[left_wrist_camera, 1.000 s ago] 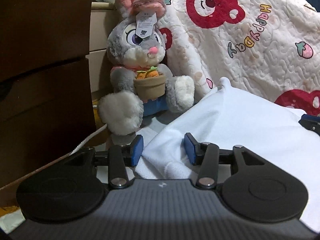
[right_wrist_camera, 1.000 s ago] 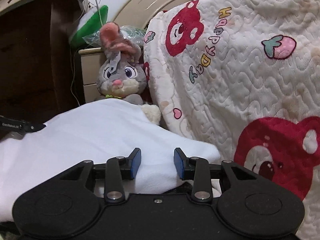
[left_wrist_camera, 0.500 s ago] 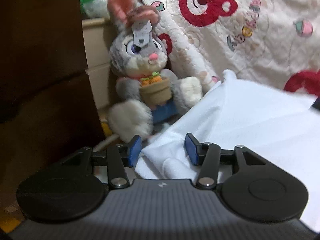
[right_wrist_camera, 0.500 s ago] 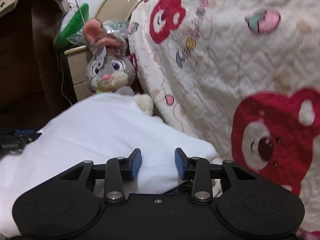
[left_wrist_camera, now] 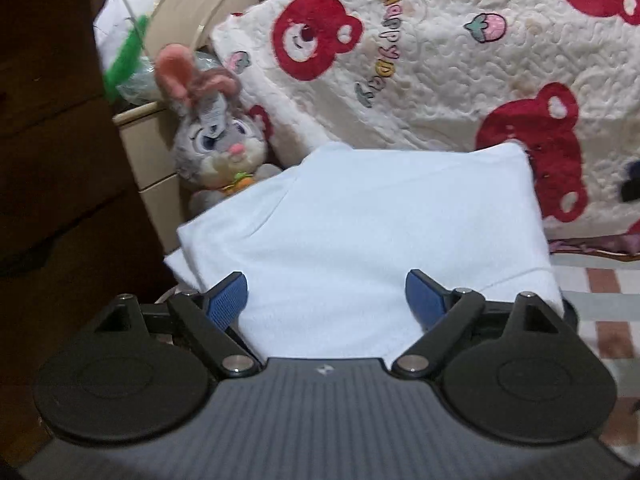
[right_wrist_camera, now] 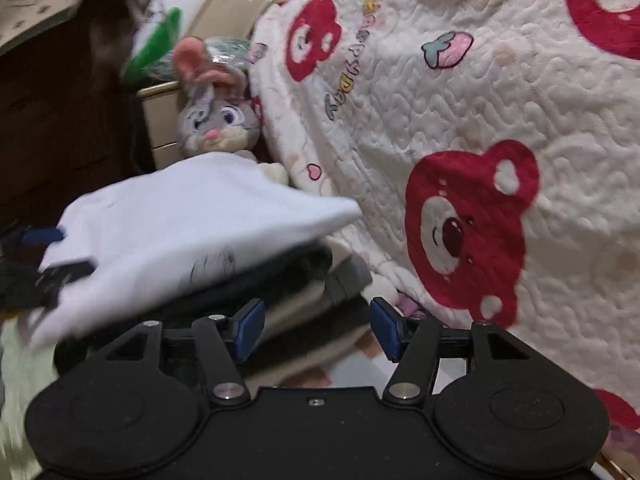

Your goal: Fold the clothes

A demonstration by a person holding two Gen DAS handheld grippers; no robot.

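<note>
Garment: white folded cloth (left_wrist_camera: 360,232), a squared packet lying on top of a stack of darker folded clothes (right_wrist_camera: 304,280); the folding looks done, and the packet seems set here to join the pile.
Left tongs (left_wrist_camera: 326,300): spread wide, blue pads either side of the near edge of the cloth, gripping nothing; reads as a release.
Right tongs (right_wrist_camera: 316,328): also wide and empty, low in front of the stack, clear of the cloth's corner.
Stack edge: white cloth overhangs the dark layers on the right side, slightly lifted; may need a pat flat.
Surroundings: plush rabbit (left_wrist_camera: 216,148) just behind the cloth, touching or nearly so; bear-print quilt (left_wrist_camera: 460,72) heaped close on the right; dark wooden furniture (left_wrist_camera: 60,140) on the left.
Obstacles: rabbit and quilt crowd the far side, leaving little room to push the stack back.
</note>
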